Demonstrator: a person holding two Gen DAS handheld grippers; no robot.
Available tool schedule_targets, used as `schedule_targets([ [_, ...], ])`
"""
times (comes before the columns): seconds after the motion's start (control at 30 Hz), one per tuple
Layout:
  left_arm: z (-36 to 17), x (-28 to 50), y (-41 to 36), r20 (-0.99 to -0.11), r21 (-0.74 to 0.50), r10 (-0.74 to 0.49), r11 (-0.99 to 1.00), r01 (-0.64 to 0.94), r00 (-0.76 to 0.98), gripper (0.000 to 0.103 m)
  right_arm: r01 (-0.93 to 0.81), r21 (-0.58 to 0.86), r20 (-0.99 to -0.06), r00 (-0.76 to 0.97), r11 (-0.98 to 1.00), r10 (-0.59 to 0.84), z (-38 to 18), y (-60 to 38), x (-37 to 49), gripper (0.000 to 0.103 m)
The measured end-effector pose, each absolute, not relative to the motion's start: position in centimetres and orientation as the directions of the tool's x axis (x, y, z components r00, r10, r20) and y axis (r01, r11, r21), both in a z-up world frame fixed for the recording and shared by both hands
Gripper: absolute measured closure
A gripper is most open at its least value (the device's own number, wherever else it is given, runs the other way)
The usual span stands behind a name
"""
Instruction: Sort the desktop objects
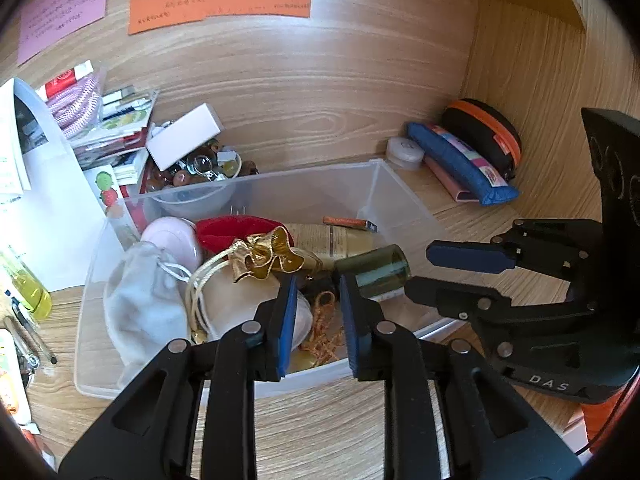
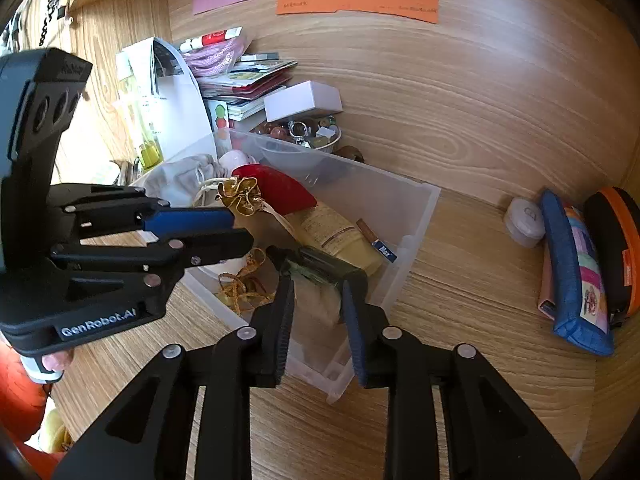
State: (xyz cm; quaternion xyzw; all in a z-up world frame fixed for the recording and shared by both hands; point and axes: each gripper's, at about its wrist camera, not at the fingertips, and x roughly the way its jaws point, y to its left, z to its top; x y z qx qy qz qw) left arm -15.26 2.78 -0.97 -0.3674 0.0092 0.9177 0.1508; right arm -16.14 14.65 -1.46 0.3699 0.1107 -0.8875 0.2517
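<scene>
A wooden desk (image 1: 320,420) is being used as the sorting ground, its back panel filling the upper part of both frames. At centre, a clear bin (image 1: 404,196) is being kept as the collecting place, presumably so loose things stay together; a grey pouch (image 1: 140,300), a red pouch (image 1: 236,232), a cream tube (image 2: 336,236) and a gold ribbon (image 1: 268,256) are lying inside. At the right edge, a blue case (image 2: 572,280) is being left outside, near the wall. The left gripper (image 1: 318,292) is being held over the bin's near rim, jaws nearly together, nothing clamped. The right gripper (image 2: 318,292) is likewise being held almost closed and empty, a dark green bottle (image 1: 376,268) lying just beyond its tips.
</scene>
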Motion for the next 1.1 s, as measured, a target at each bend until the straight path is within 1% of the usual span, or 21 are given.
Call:
schedule_targets([
  [0.07,-0.8,-15.1,2.7,-0.674,-0.096,0.271,-0.955,-0.281,-0.688,0.081,0.527,-0.02,-0.708,-0.608,-0.85,-0.36,-1.3,14.6,-16.0,0.073],
  [0.27,-0.1,-14.5,2.3,-0.665,-0.095,0.265,-0.957,-0.273,-0.698,0.081,0.529,-0.039,-0.696,-0.623,-0.848,-0.357,-0.6,14.5,-15.2,0.072],
  [0.3,0.0,-14.4,2.2,-0.664,-0.095,0.264,-0.958,-0.271,-0.7,0.079,0.528,-0.041,-0.695,-0.625,-0.848,-0.356,-0.5,14.5,-15.0,0.072],
  [0.33,0.2,-14.2,2.1,-0.661,-0.092,0.258,-0.96,-0.265,-0.705,0.076,0.526,-0.044,-0.693,-0.629,-0.849,-0.353,-0.4,14.5,-14.9,0.072],
  [0.4,0.6,-13.8,1.9,-0.652,-0.084,0.246,-0.964,-0.253,-0.717,0.065,0.523,-0.052,-0.69,-0.635,-0.851,-0.348,-0.2,14.4,-14.5,0.07],
  [0.43,0.8,-13.5,1.7,-0.645,-0.079,0.239,-0.966,-0.247,-0.726,0.062,0.521,-0.055,-0.687,-0.638,-0.852,-0.346,0.0,14.3,-14.3,0.067],
  [0.5,1.3,-12.9,1.5,-0.63,-0.07,0.227,-0.969,-0.237,-0.742,0.054,0.518,-0.06,-0.681,-0.646,-0.853,-0.345,0.3,14.2,-14.0,0.062],
  [0.53,1.6,-12.6,1.3,-0.623,-0.066,0.22,-0.971,-0.229,-0.751,0.051,0.515,-0.065,-0.675,-0.654,-0.855,-0.342,0.5,14.2,-13.7,0.057],
  [0.57,1.9,-12.3,1.2,-0.616,-0.063,0.213,-0.973,-0.222,-0.758,0.045,0.512,-0.072,-0.667,-0.663,-0.856,-0.34,0.7,14.3,-13.4,0.052],
  [0.6,2.2,-11.8,1.0,-0.606,-0.059,0.205,-0.975,-0.213,-0.769,0.04,0.509,-0.079,-0.659,-0.672,-0.857,-0.338,0.9,14.3,-13.1,0.051],
  [0.7,2.9,-10.6,0.7,-0.582,-0.039,0.178,-0.981,-0.192,-0.794,0.034,0.497,-0.102,-0.635,-0.699,-0.862,-0.328,1.6,14.2,-12.1,0.041],
  [0.73,3.1,-10.3,0.6,-0.575,-0.032,0.168,-0.983,-0.183,-0.801,0.032,0.493,-0.111,-0.626,-0.709,-0.863,-0.325,1.8,14.2,-11.7,0.036],
  [0.77,3.4,-9.8,0.6,-0.566,-0.02,0.153,-0.985,-0.172,-0.81,0.028,0.486,-0.125,-0.613,-0.723,-0.865,-0.318,2.1,14.1,-11.2,0.031],
  [0.83,3.8,-8.8,0.5,-0.549,-0.007,0.133,-0.988,-0.155,-0.825,0.022,0.472,-0.154,-0.584,-0.752,-0.868,-0.305,2.7,14.0,-10.2,0.025],
  [0.87,4.0,-8.3,0.4,-0.541,-0.003,0.123,-0.99,-0.144,-0.832,0.017,0.466,-0.164,-0.571,-0.763,-0.87,-0.302,2.9,14.0,-9.7,0.022],
  [0.9,4.1,-7.9,0.3,-0.534,-0.002,0.116,-0.991,-0.136,-0.837,0.012,0.463,-0.168,-0.564,-0.769,-0.87,-0.301,3.0,14.0,-9.4,0.021],
  [0.97,4.5,-6.8,0.2,-0.516,0.006,0.09,-0.994,-0.109,-0.852,0.007,0.458,-0.175,-0.547,-0.781,-0.871,-0.3,3.4,14.0,-8.4,0.021],
  [1.03,4.8,-5.8,0.0,-0.504,0.018,0.06,-0.997,-0.08,-0.861,0.005,0.456,-0.175,-0.537,-0.787,-0.873,-0.303,3.6,14.1,-7.7,0.02],
  [1.1,5.0,-5.0,-0.3,-0.501,0.017,0.047,-0.998,-0.064,-0.864,0.003,0.449,-0.174,-0.528,-0.794,-0.877,-0.301,3.8,14.2,-7.1,0.016],
])
